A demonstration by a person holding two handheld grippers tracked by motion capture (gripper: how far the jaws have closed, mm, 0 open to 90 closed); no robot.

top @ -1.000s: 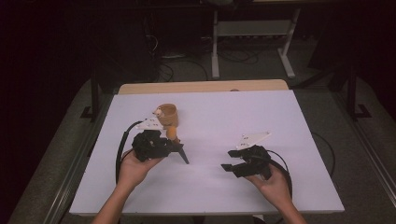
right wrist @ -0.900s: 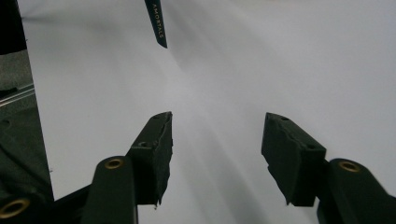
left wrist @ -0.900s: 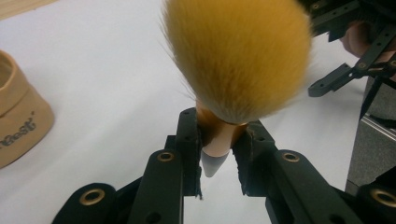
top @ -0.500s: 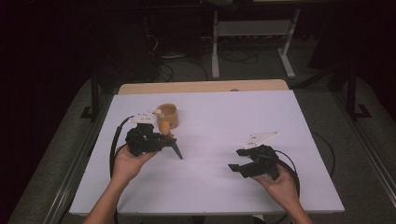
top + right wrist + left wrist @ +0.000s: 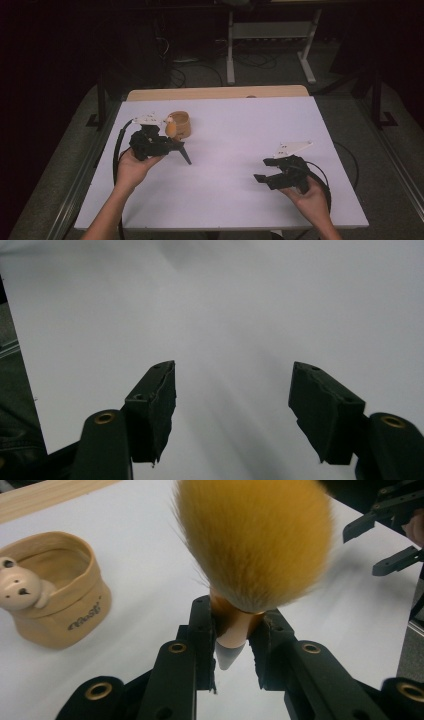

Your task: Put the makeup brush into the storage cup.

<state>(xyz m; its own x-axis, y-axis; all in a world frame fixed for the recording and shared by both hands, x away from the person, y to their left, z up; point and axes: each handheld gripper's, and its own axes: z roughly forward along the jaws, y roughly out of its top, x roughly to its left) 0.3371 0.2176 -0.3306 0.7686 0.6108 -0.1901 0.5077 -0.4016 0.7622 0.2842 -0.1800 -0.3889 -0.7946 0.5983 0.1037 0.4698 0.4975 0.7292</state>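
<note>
Now | left hand-held gripper (image 5: 232, 645) clamping makeup brush (image 5: 252, 545) by its ferrule, bristles clear of bench (image 5: 240, 125), beside bear cup (image 5: 178, 125) at left-centre | right hand-held gripper (image 5: 232, 410) just been opening wide, holding nothing, lower right.

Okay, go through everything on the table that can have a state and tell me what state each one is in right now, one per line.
Left gripper: shut on the brush, clamped at its copper neck.
Brush: held off the table, bristles fluffed out, pointing away from the gripper.
Bear cup: upright on the table, looks empty, free of both grippers.
Right gripper: open, nothing between its jaws, which have just been opening.
Table: white top, bare around the cup.
</note>
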